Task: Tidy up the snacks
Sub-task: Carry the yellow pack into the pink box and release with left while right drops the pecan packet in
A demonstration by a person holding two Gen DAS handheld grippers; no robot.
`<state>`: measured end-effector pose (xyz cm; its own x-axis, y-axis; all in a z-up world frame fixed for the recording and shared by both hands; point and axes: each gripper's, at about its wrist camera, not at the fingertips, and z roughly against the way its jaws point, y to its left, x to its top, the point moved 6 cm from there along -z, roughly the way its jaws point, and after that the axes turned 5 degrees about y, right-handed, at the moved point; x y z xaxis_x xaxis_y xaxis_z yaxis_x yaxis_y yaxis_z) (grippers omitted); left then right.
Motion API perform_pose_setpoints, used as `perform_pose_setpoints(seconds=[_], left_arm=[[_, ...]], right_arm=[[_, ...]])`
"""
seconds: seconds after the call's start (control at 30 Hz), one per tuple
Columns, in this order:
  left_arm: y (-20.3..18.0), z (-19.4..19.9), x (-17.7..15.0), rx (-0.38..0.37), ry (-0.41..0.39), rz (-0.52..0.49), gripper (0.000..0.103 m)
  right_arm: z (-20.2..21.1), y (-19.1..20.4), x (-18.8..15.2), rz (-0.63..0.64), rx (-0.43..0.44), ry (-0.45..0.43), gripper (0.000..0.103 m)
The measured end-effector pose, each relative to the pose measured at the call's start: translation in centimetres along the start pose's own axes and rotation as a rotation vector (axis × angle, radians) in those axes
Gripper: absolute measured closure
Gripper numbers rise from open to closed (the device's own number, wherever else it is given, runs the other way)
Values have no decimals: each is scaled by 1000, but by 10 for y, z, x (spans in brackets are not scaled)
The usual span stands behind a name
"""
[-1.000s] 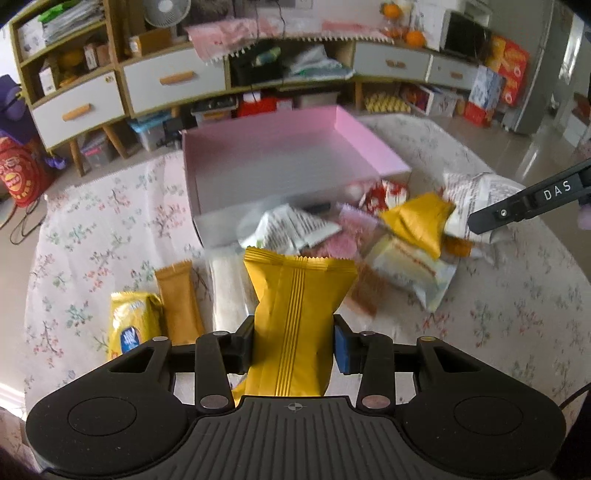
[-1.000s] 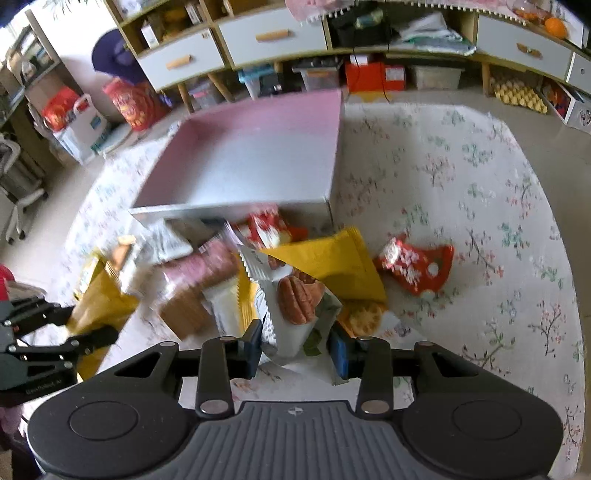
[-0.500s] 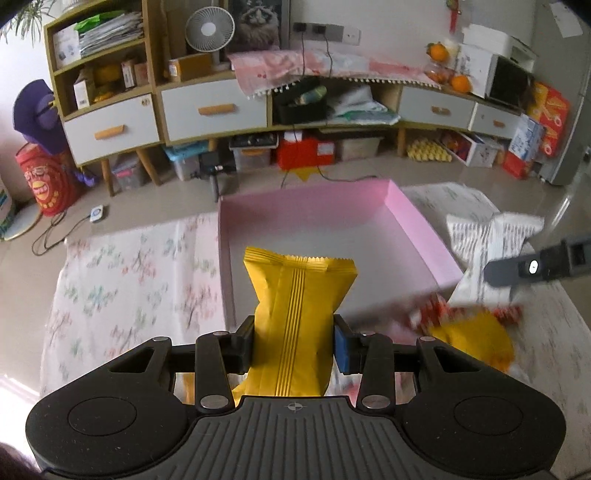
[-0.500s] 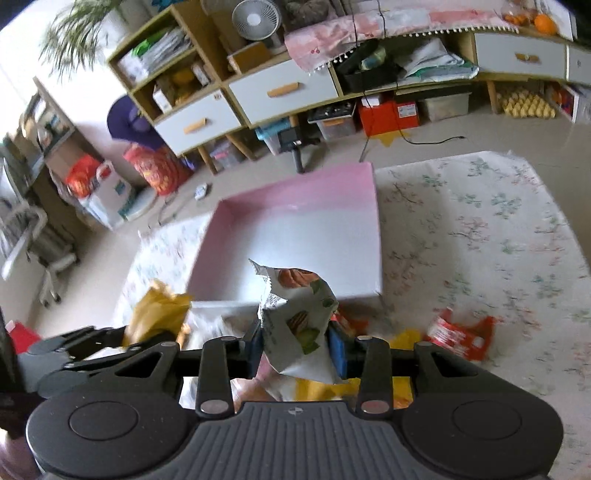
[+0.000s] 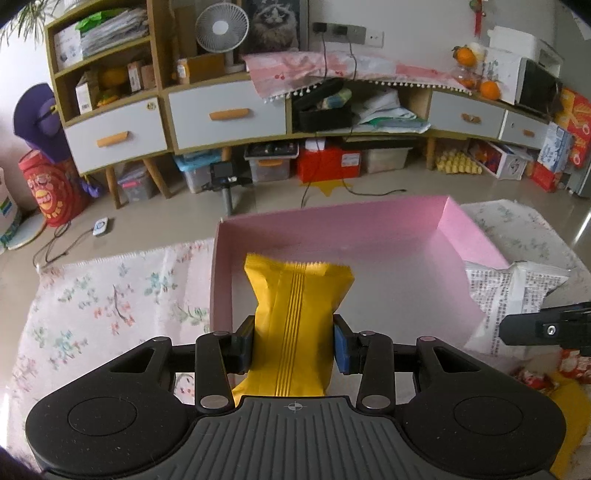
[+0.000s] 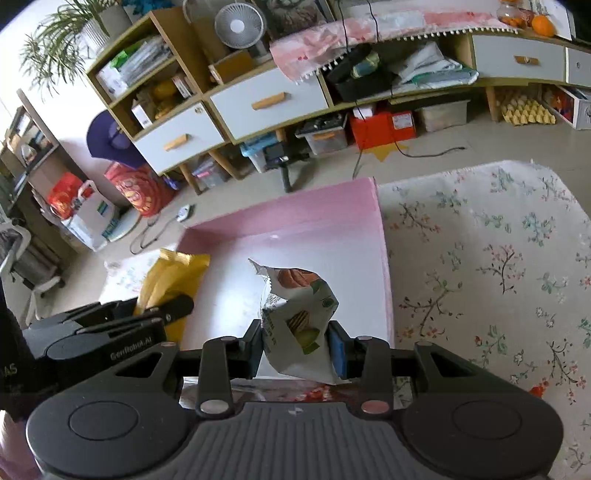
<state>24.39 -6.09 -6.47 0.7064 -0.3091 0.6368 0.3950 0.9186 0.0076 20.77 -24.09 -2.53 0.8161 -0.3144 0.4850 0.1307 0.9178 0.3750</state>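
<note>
My left gripper is shut on a yellow snack packet, which hangs over the left part of the pink box. My right gripper is shut on a white snack packet printed with biscuits, held above the box's right side. In the left wrist view the white packet and the right gripper's finger show at the right edge. In the right wrist view the yellow packet and the left gripper show at the left. The box floor is grey and bare.
A floral cloth covers the table around the box. Loose red and yellow packets lie near the box's front right corner. Behind the table stand drawer cabinets, a fan and storage bins on the floor.
Both grippers have carried their packets forward from the snack pile to above the pink box. The pile has dropped out of sight below the frames; both grips are unchanged.
</note>
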Motion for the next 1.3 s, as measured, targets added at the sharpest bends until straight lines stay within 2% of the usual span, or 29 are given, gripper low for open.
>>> perform_pose_setpoints(seconds=[0.13, 0.43, 0.53, 0.67, 0.8, 0.83, 0.87, 0.9, 0.93, 1.0, 1.3], left_arm=[[3, -6, -10, -5, 40, 11, 64], [7, 0, -21, -27, 68, 21, 64], [7, 2, -22, -29, 35, 28, 65], [2, 5, -24, -13, -45, -21, 65], [-2, 3, -23, -5, -36, -60, 59], [-2, 3, -23, -3, -22, -59, 53], [-2, 4, -23, -3, -8, -55, 49], [-3, 7, -23, -4, 1, -56, 38], [-3, 10, -23, -3, 2, -61, 31], [-5, 20, -23, 8, -5, -76, 25], [0, 65, -32, -13, -2, -46, 10]], right_arm=[[-5, -6, -3, 7, -20, 8, 91], [-10, -5, -6, 4, -26, 35, 90], [-11, -5, -6, 7, -34, 45, 89], [-11, -1, -6, 47, -39, 23, 88], [-10, -2, -4, 57, -36, 5, 86], [-8, -2, -3, 58, -34, -3, 85], [-6, -2, -3, 57, -34, -10, 79], [-4, -3, -2, 54, -32, -14, 70], [-1, -3, -2, 50, -30, -20, 66], [4, -3, -1, 51, -21, -27, 57], [31, 8, -11, 87, -19, -24, 34]])
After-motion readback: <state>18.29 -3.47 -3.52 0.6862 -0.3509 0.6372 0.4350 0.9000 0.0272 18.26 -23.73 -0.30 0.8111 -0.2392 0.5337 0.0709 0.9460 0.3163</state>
